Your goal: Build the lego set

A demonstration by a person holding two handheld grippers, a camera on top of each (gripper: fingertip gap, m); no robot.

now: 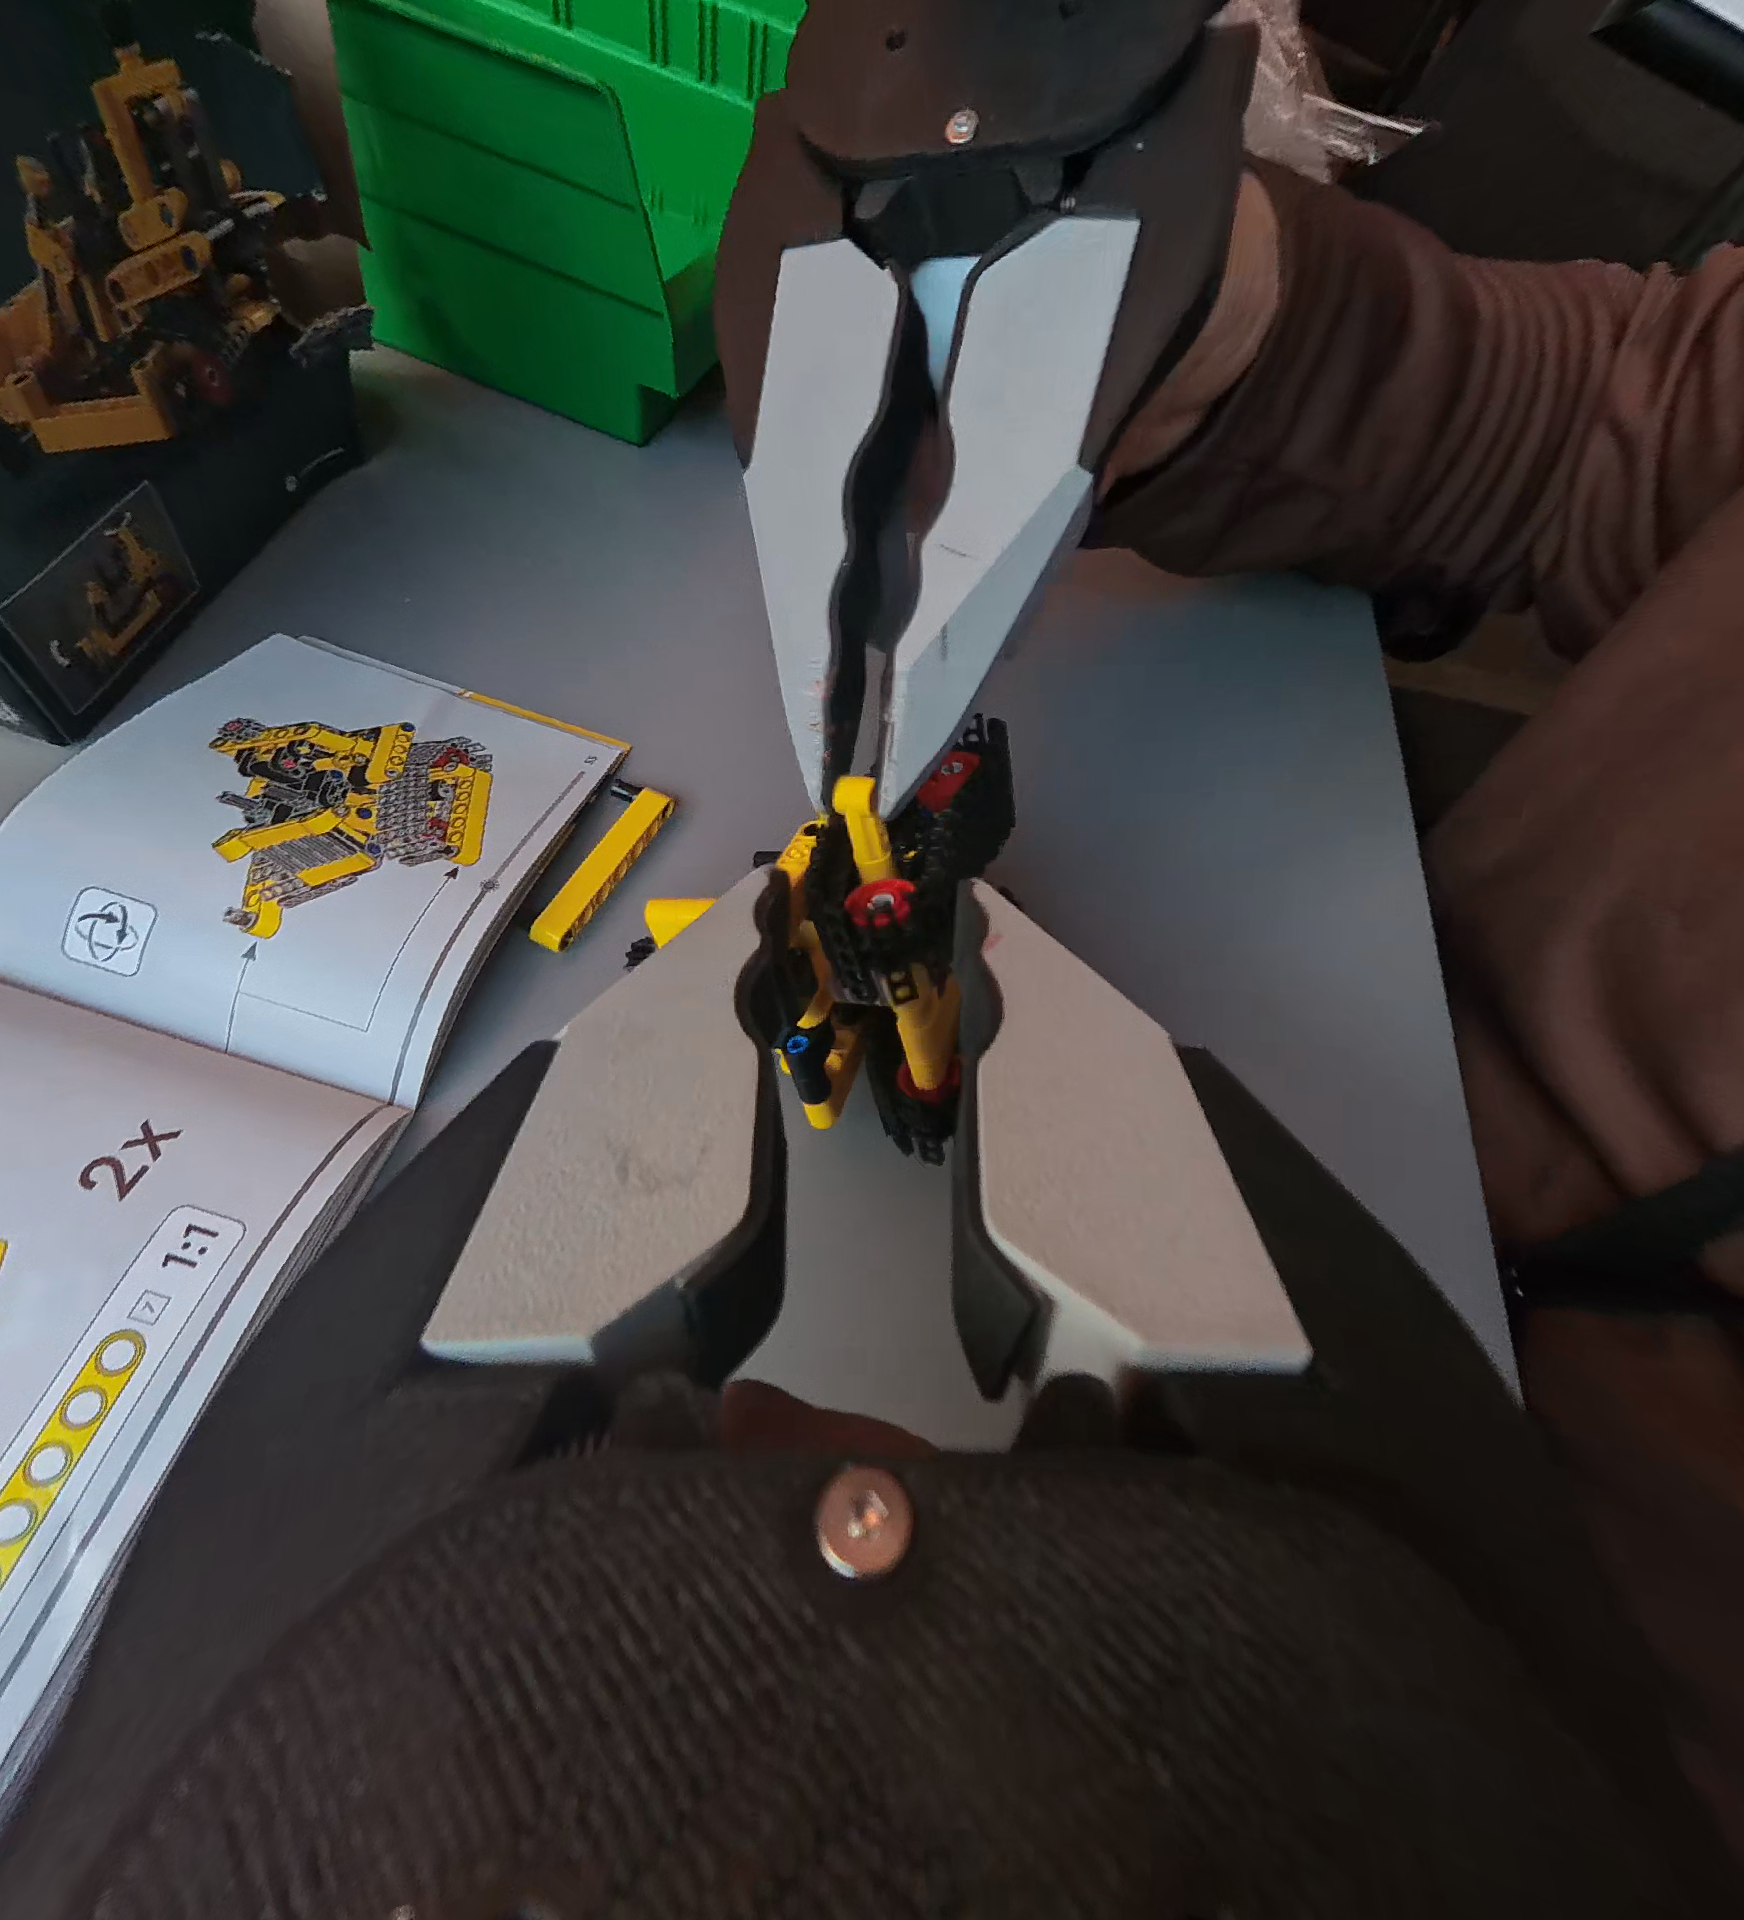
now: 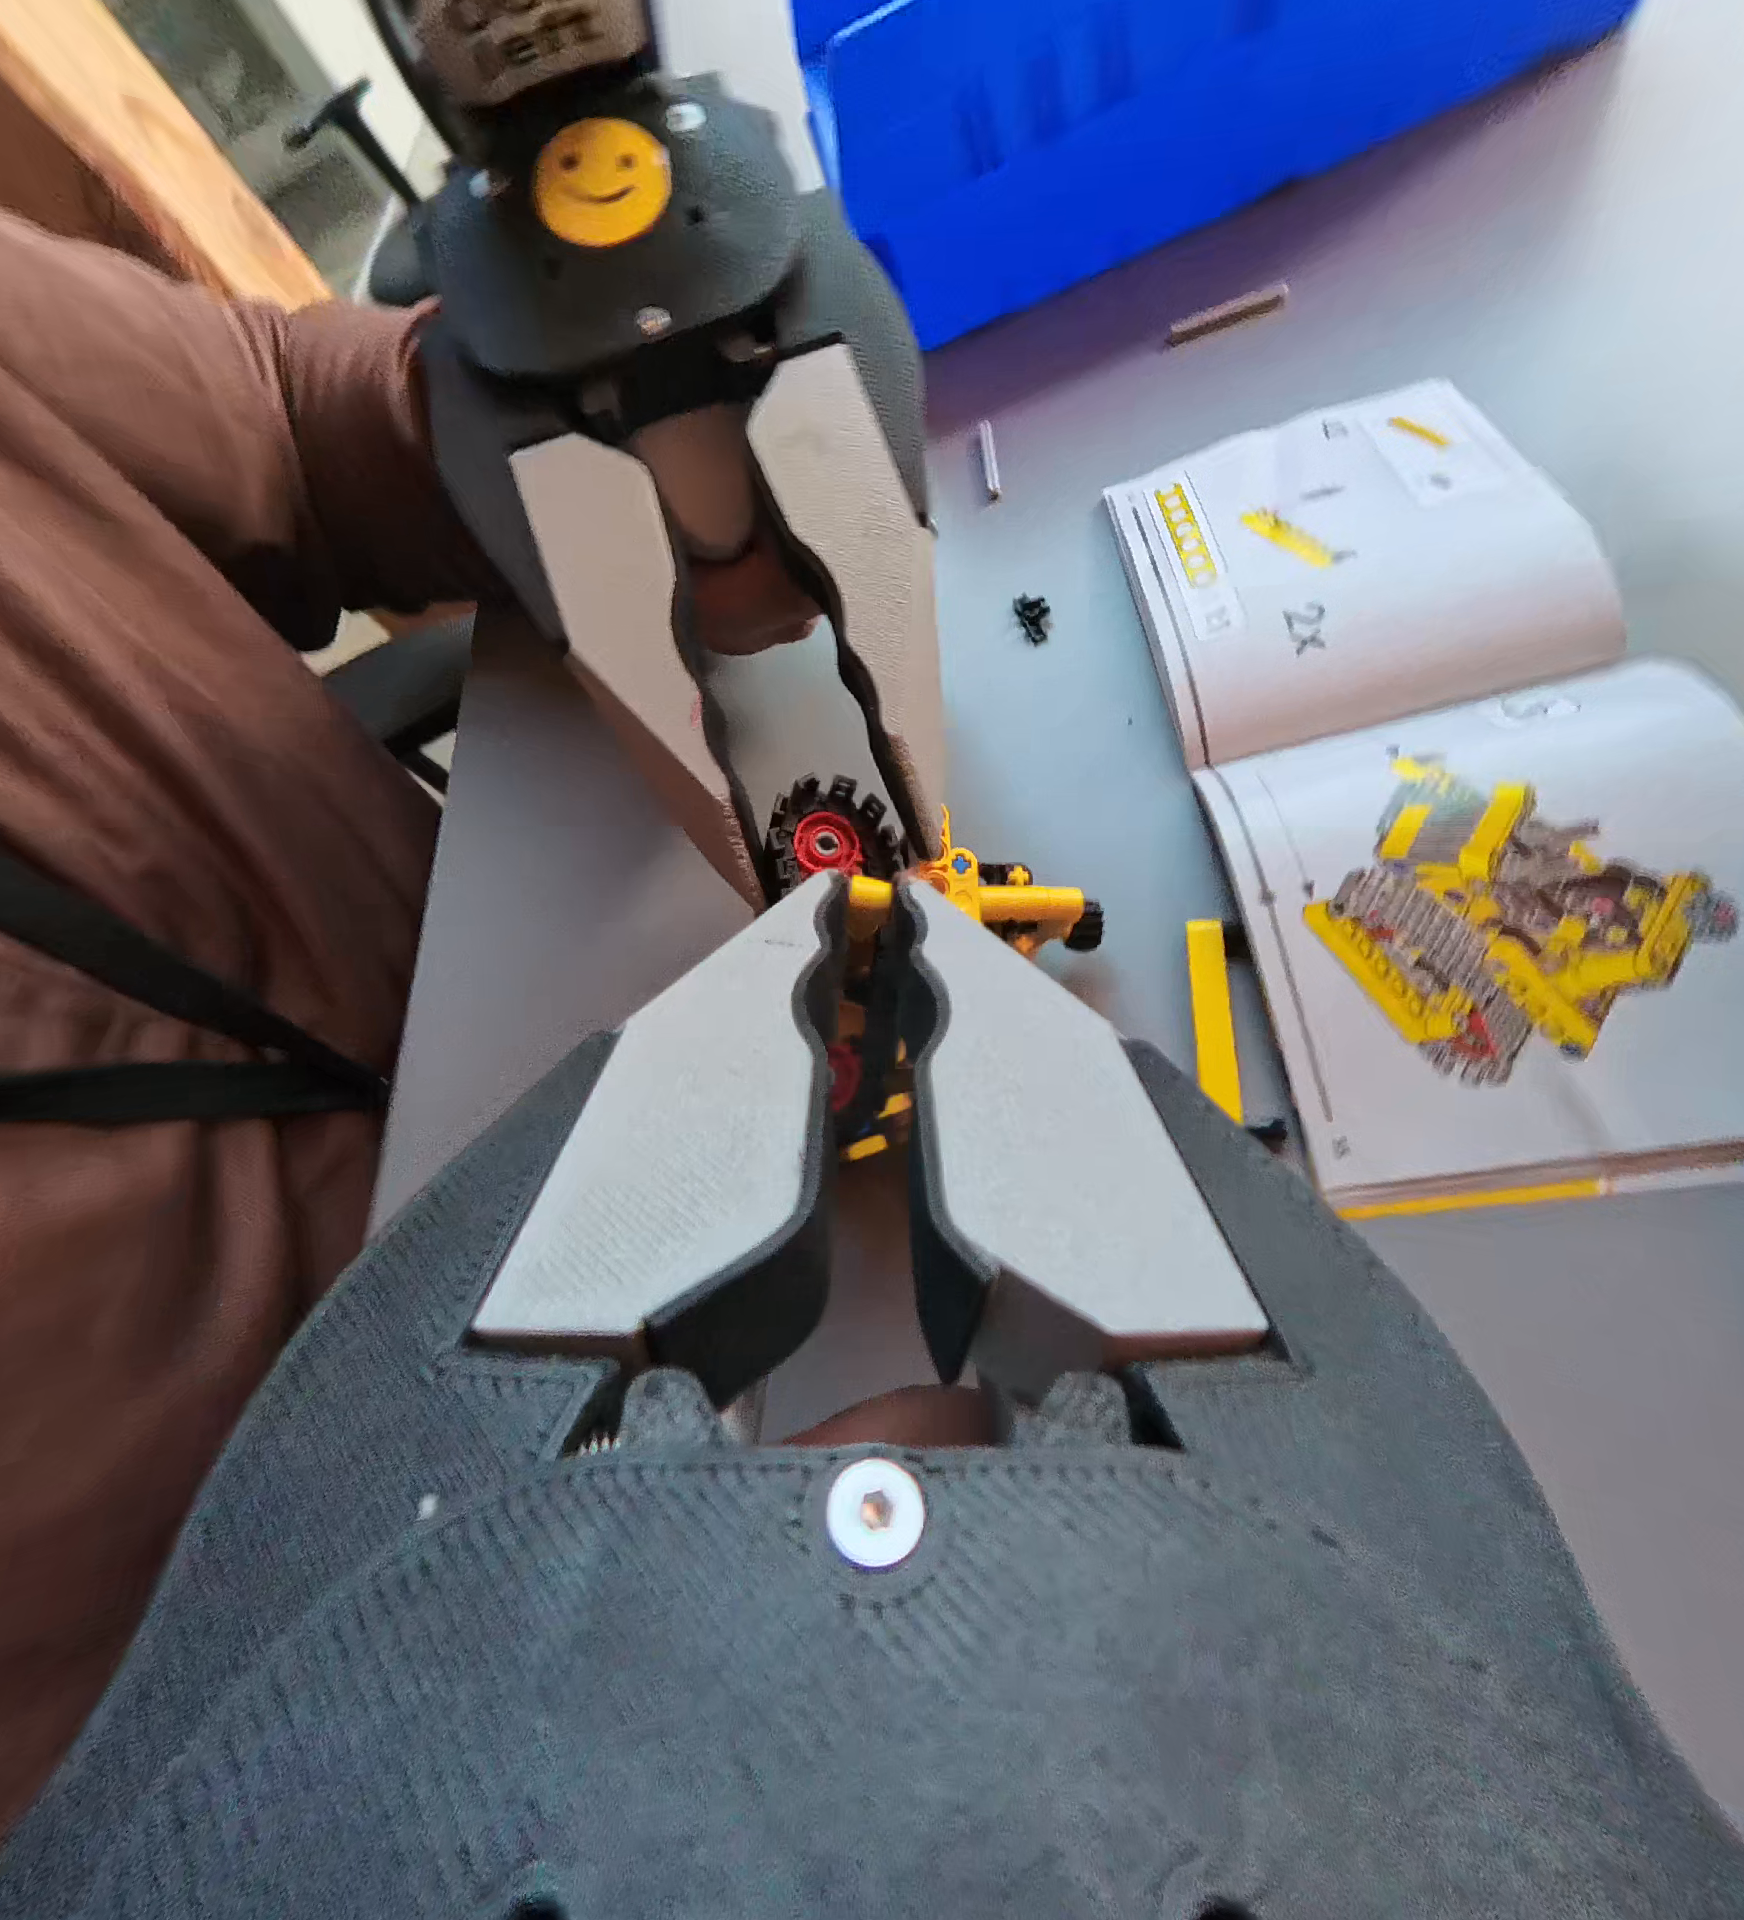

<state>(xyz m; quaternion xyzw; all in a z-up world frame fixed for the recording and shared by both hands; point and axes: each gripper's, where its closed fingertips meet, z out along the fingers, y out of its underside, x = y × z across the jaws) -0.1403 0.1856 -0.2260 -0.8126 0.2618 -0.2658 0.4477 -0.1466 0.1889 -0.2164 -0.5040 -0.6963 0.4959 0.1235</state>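
Here, yellow-black lego model (image 1: pixel 873 977) pinched between both grippers' fingers, printed instruction booklet (image 1: pixel 255 894) nearby.

Grey table (image 1: pixel 556 561) carries open instruction booklet (image 1: pixel 255 935), loose yellow beam (image 1: pixel 603 869), green bin (image 1: pixel 535 208).

We count two grippers: the left gripper (image 1: pixel 868 894) and the right gripper (image 1: pixel 852 790), each with two grey fingers. Between them we see one half-built yellow and black model (image 1: pixel 873 977), on which we make out two red wheel hubs in the left wrist view. We count one open instruction booklet (image 1: pixel 255 904) showing two pages, one dark set box (image 1: pixel 109 343), one green bin (image 1: pixel 546 208) and one blue bin (image 2: pixel 1159 135). Loose on the grey table (image 1: pixel 1211 779) we count one long yellow beam (image 1: pixel 603 868), one small black pin piece (image 2: pixel 1031 617) and two thin grey rods (image 2: pixel 1226 314), one short, one longer
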